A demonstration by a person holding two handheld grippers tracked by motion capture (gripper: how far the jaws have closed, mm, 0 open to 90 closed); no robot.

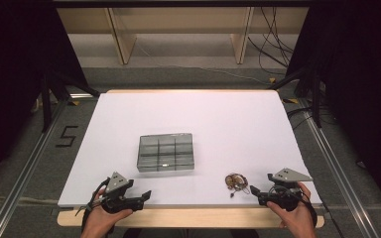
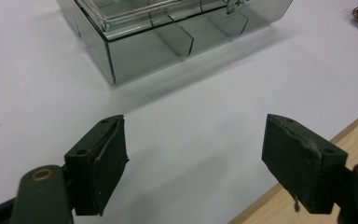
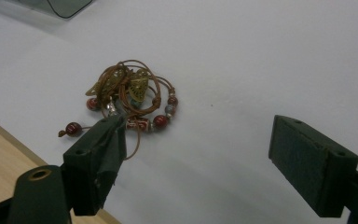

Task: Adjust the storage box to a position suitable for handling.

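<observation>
A clear grey box [image 1: 166, 152] with several compartments stands in the middle of the white table [image 1: 193, 114]; its lid looks closed. A tangle of brown cord with red beads and gold leaf charms [image 1: 235, 182] lies near the front edge, right of the box. My left gripper [image 1: 148, 195] rests at the front left, open and empty, pointing right, with the box [image 2: 168, 37] just ahead of its jaws [image 2: 193, 158]. My right gripper [image 1: 254, 190] sits right of the beaded cord, open, and the cord [image 3: 130, 100] lies just beyond its left jaw [image 3: 196, 154], apart from the pads.
The bare wooden table edge [image 1: 193, 217] runs along the front under both hands. Metal rails [image 1: 25, 163] flank the table. Shelving legs and loose cables [image 1: 273, 44] stand on the floor beyond the far edge. A corner of the box [image 3: 67, 5] shows in the right gripper view.
</observation>
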